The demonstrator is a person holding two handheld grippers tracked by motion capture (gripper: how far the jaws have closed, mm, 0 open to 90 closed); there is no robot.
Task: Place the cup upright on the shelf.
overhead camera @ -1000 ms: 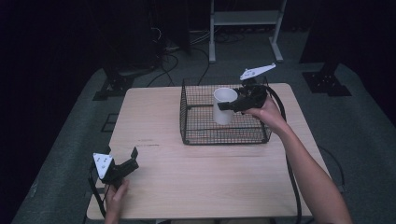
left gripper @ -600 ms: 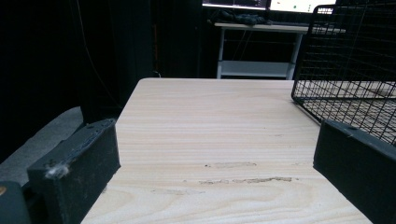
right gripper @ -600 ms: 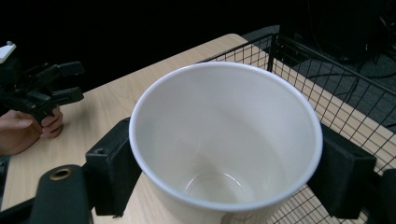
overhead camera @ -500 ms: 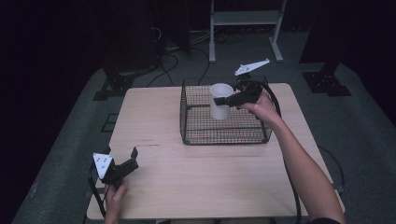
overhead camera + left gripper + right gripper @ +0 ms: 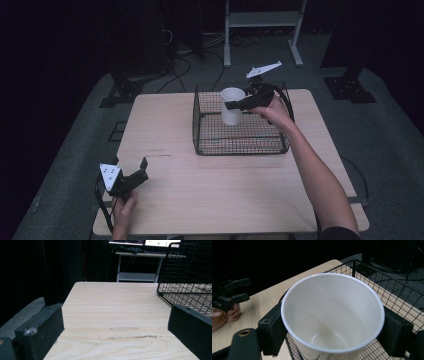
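- The right gripper (image 5: 239, 104), jaws clamped on the white round paper cup (image 5: 232, 106), has lifted it higher above the black wire basket (image 5: 240, 145); removal looks underway.
- The left gripper (image 5: 136, 176) stays on the wooden tabletop (image 5: 210, 190), jaws wide, empty.

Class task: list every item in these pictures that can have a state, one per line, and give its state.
White paper cup: upright, empty, clamped, above the basket.
Black wire basket: upright on the table, open-topped.
Right gripper: shut on the cup.
Left gripper: open, low at the light wooden table.
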